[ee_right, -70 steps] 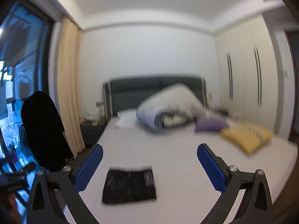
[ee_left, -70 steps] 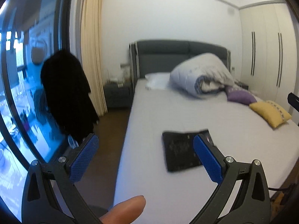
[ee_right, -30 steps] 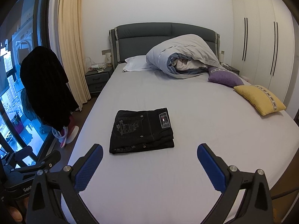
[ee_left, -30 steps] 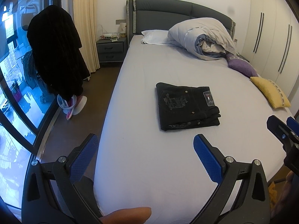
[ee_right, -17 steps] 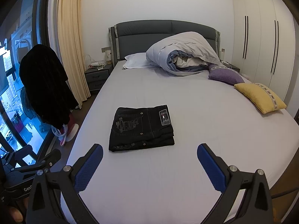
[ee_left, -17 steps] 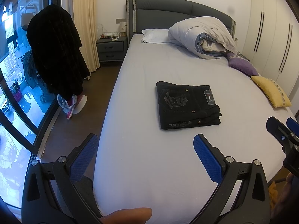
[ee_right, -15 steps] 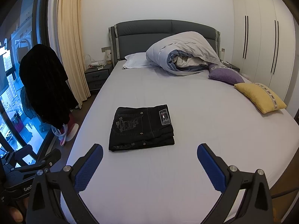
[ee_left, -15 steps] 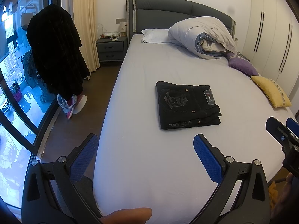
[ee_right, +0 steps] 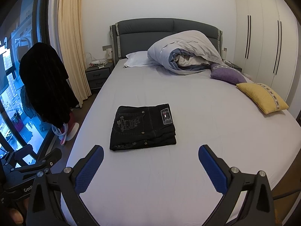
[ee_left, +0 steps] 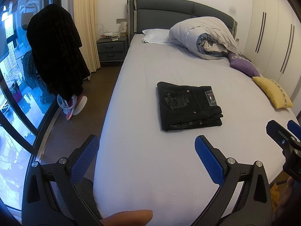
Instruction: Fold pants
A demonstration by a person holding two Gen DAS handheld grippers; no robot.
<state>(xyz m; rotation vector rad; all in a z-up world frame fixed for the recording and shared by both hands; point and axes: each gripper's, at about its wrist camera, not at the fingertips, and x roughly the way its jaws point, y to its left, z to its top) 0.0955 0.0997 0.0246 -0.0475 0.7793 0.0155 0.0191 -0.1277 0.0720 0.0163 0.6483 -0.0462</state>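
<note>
Black folded pants [ee_right: 143, 127] flat on bed [ee_right: 197, 124]; nothing holds them.

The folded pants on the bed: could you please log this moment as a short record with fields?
pants: black pants, folded into a compact rectangle, lying flat
support: bed, grey sheet, pants nearer its left edge
left gripper: open, empty, held back from the pants
right gripper: open, empty, near the foot of the bed
other items on bed: rolled duvet, purple cushion, yellow cushion
task state: fold looks complete
</note>
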